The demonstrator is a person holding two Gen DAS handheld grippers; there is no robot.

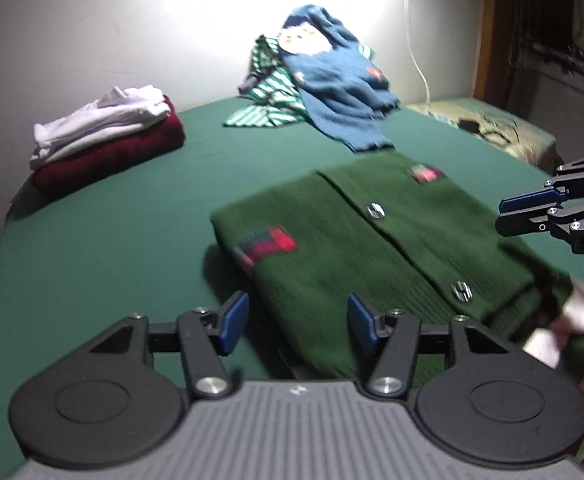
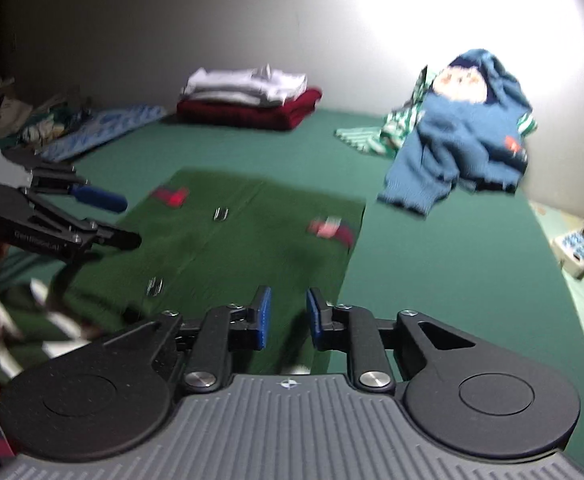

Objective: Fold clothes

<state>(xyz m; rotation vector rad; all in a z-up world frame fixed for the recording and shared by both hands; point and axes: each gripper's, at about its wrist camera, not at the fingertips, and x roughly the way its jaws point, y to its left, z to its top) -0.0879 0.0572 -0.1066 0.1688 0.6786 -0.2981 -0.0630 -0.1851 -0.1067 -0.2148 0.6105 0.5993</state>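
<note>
Green table (image 1: pixel 91 240), folded green cardigan (image 1: pixel 352 240) just beyond both unclenched, empty tools (image 1: pixel 298 326)

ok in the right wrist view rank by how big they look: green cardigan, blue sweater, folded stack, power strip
1. green cardigan, though it lies nearest the camera
2. blue sweater
3. folded stack
4. power strip

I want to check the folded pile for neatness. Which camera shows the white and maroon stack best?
The left wrist view shows the white and maroon stack best: it is larger there, with the white layers clearly separated on top. The right wrist view shows the same stack smaller, against the back wall, with its layers harder to tell apart.
</note>
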